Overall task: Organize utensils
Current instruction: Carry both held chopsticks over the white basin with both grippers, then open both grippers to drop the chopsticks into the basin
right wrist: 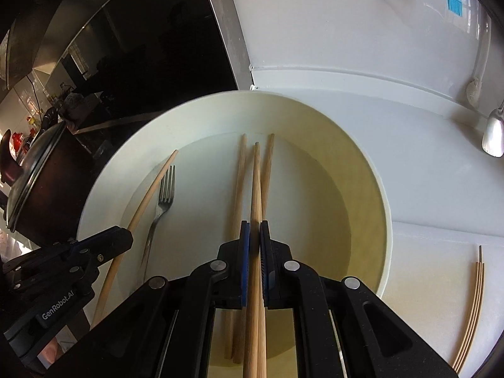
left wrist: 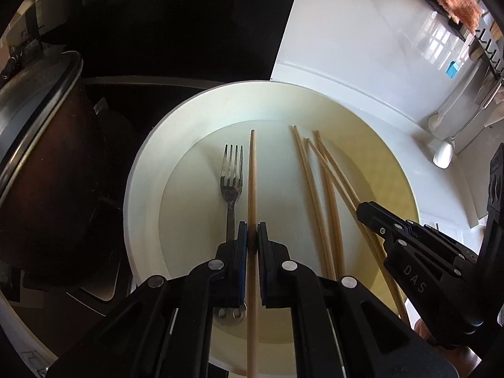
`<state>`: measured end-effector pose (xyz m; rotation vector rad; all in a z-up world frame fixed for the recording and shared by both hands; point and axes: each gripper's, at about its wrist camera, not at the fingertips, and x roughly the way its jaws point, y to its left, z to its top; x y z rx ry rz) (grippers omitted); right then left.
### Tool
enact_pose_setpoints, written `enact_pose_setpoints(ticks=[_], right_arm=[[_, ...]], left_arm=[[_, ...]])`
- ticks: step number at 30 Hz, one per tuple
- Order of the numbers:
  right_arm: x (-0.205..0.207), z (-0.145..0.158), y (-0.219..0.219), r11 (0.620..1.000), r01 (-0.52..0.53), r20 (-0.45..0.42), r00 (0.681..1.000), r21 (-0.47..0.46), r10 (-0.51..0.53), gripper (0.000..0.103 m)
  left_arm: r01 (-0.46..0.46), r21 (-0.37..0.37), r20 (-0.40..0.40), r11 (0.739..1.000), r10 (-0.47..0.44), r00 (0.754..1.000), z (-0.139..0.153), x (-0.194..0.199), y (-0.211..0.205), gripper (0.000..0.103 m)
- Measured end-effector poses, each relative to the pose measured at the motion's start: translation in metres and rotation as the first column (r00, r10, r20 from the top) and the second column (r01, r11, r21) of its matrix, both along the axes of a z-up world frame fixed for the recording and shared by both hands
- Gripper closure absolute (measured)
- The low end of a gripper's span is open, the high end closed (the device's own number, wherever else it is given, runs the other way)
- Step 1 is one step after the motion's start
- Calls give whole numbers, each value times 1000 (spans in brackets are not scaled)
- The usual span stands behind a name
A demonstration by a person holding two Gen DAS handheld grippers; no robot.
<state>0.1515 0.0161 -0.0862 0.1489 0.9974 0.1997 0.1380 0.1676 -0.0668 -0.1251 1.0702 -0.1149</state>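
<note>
Chopsticks (right wrist: 240, 189) lie beside a fork (left wrist: 232, 186) in a white bowl (left wrist: 141, 189), each claw, left (left wrist: 252, 236) and right (right wrist: 255, 236), clamped on one chopstick.

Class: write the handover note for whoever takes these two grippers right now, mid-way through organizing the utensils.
Left gripper: shut on one chopstick, over the white bowl.
Right gripper: shut on another chopstick, over the same bowl.
In the bowl: fork and two more loose chopsticks.
On the counter to the right: a few thin sticks, a spoon.
Done: both chopsticks gripped.
Left: place the held pair, then clear fork and remaining chopsticks. Destination not visible.
</note>
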Motion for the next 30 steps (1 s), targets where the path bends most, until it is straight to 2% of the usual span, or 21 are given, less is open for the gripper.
enact_pose_setpoints(ticks=[7, 16, 17, 20, 21, 22, 23, 24, 25, 27, 30], right_arm=[[11, -7, 1, 999, -32, 2, 999, 26, 32, 97], [29, -11, 0, 996, -59, -9, 998, 62, 60, 96], [31, -12, 1, 995, -72, -17, 997, 66, 73, 96], [36, -24, -2, 991, -91, -131, 986, 103, 104, 91], [35, -21, -4, 990, -84, -115, 989, 112, 97, 89], [32, -16, -6, 991, -76, -91, 992, 106, 86, 80], [29, -11, -7, 992, -73, -71, 994, 98, 81, 74], [27, -7, -9, 993, -74, -60, 995, 90, 80, 73], [27, -3, -10, 993, -76, -56, 995, 86, 81, 71], [23, 3, -14, 993, -77, -45, 996, 87, 81, 68], [12, 13, -23, 994, -56, -17, 998, 96, 58, 62]], left_arm=[[-24, 2, -37, 1000, 24, 999, -12, 9, 0, 96], [-26, 25, -34, 999, 27, 999, -14, 21, -6, 96], [-25, 28, -36, 999, 26, 999, -14, 22, -7, 96], [-24, 33, -47, 999, 26, 999, -15, 26, -11, 95], [-25, 30, -55, 999, 26, 998, -15, 26, -11, 92], [-27, 26, -61, 999, 29, 998, -14, 27, -11, 88], [-31, 27, -60, 999, 32, 998, -14, 26, -10, 79], [-36, 36, -56, 999, 38, 998, -12, 26, -9, 71], [-40, 44, -50, 998, 42, 998, -10, 24, -9, 67], [-45, 54, -29, 998, 47, 998, -4, 21, -6, 48], [-53, 69, -3, 996, 54, 999, 6, 16, -2, 41]])
